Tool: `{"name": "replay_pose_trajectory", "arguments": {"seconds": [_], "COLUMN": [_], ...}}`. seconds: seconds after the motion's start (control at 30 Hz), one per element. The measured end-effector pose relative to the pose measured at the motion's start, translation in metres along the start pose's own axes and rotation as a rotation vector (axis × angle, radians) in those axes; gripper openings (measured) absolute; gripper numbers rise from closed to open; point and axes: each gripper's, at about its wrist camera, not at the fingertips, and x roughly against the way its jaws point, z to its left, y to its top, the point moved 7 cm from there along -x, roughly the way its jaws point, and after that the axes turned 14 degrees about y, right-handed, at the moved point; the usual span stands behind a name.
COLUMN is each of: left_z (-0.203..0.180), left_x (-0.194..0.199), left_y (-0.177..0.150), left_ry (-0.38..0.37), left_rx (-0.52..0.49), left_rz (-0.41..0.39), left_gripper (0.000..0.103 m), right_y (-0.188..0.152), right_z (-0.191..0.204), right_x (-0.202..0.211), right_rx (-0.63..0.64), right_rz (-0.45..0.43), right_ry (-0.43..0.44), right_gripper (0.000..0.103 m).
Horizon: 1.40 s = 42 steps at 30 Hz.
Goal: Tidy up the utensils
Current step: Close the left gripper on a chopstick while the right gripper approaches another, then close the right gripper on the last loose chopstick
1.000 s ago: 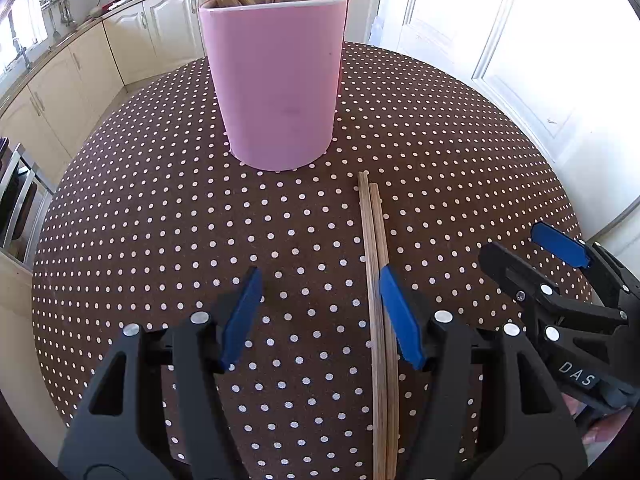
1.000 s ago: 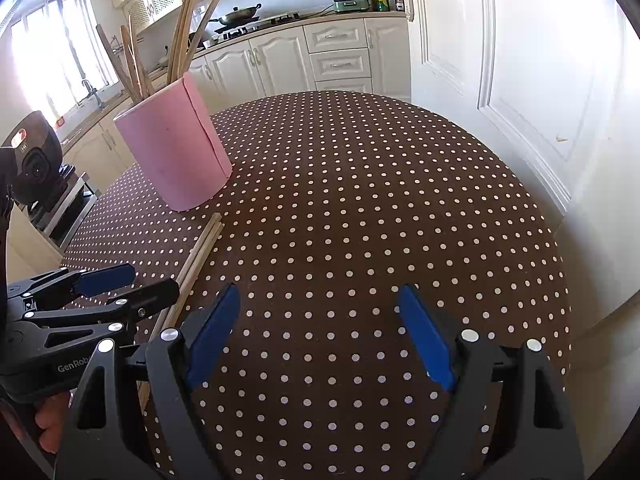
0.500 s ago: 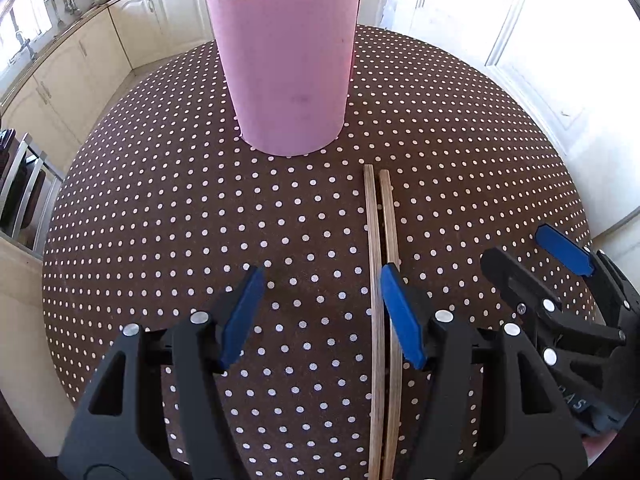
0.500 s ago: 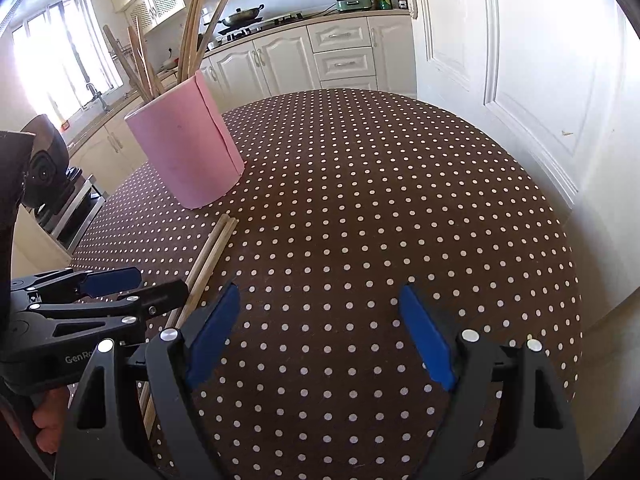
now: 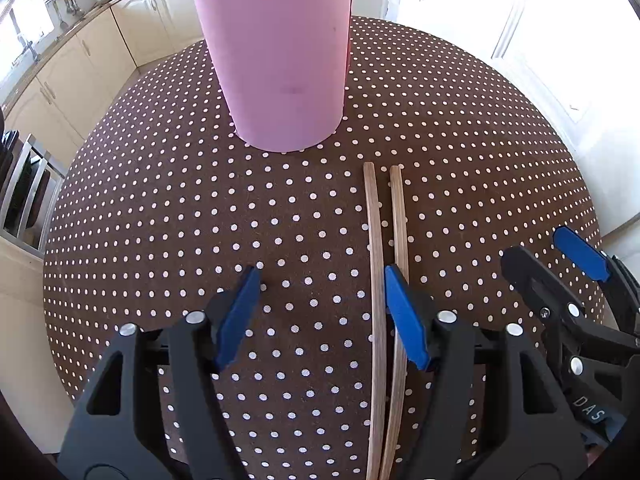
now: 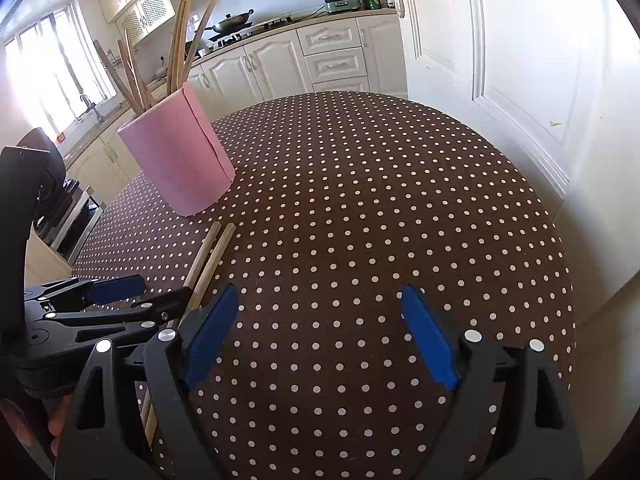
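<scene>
Two chopsticks (image 5: 378, 320) beside half-closing left tongs (image 5: 320, 314), unheld; stovetop wok (image 6: 232, 21) only beyond wide, empty right tongs (image 6: 320, 336).

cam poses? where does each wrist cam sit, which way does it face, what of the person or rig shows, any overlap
Left wrist: on the left hand-held gripper, angled steeply down at two loose chopsticks before the pink holder; right hand-held gripper at right edge.
Right wrist: on the right hand-held gripper, angled down across the dotted table; left gripper and fingers at lower left.
Shared: holder, chopsticks, table.
</scene>
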Motion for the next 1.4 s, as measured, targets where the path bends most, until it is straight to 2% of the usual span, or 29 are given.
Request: {"name": "replay_pose_trajectory", "arguments": {"seconds": [0.03,0.07,0.2,0.3,0.4,0.5,0.57,0.77,0.9,1.07,1.13,1.27,1.4], "left_z": [0.001,0.005,0.019,0.030,0.043,0.056,0.065,0.094,0.119,0.133,0.132,0.123,0.118], "left_x": [0.001,0.001,0.004,0.001,-0.002,-0.004,-0.004,-0.006,-0.010,-0.012,-0.017,-0.012,-0.010], "left_y": [0.000,0.000,-0.004,-0.007,-0.012,-0.018,-0.021,-0.034,-0.046,-0.055,-0.055,-0.053,-0.054], "left_ry": [0.004,0.007,-0.010,-0.036,-0.082,-0.131,-0.173,-0.268,-0.319,-0.332,-0.315,-0.280,-0.250], "left_rx": [0.004,0.009,0.035,0.057,0.081,0.101,0.126,0.170,0.187,0.182,0.165,0.142,0.125], "left_rz": [-0.013,-0.023,-0.046,-0.053,-0.054,-0.059,-0.057,-0.064,-0.069,-0.074,-0.083,-0.095,-0.099], "left_gripper": [0.043,0.030,0.016,0.010,0.009,0.008,0.007,0.007,0.007,0.007,0.007,0.007,0.007], "right_y": [0.000,0.000,0.002,0.003,0.003,0.003,0.004,0.001,0.003,0.004,0.003,-0.002,-0.006], "right_z": [0.001,0.002,0.009,0.022,0.038,0.049,0.055,0.069,0.079,0.085,0.086,0.083,0.075], "right_x": [0.000,-0.001,-0.004,-0.010,-0.020,-0.028,-0.033,-0.053,-0.062,-0.073,-0.073,-0.067,-0.059], "right_rx": [0.002,0.003,0.011,0.043,0.063,0.071,0.083,0.127,0.170,0.221,0.240,0.276,0.289], "right_rz": [0.001,0.004,0.011,0.025,0.052,0.063,0.079,0.139,0.162,0.185,0.189,0.212,0.266], "right_ry": [0.001,0.001,0.000,-0.014,0.021,0.028,0.037,0.011,-0.035,-0.089,-0.089,-0.037,0.046], "right_gripper": [0.080,0.080,0.080,0.080,0.080,0.072,0.064,0.046,0.045,0.040,0.031,0.016,0.012]}}
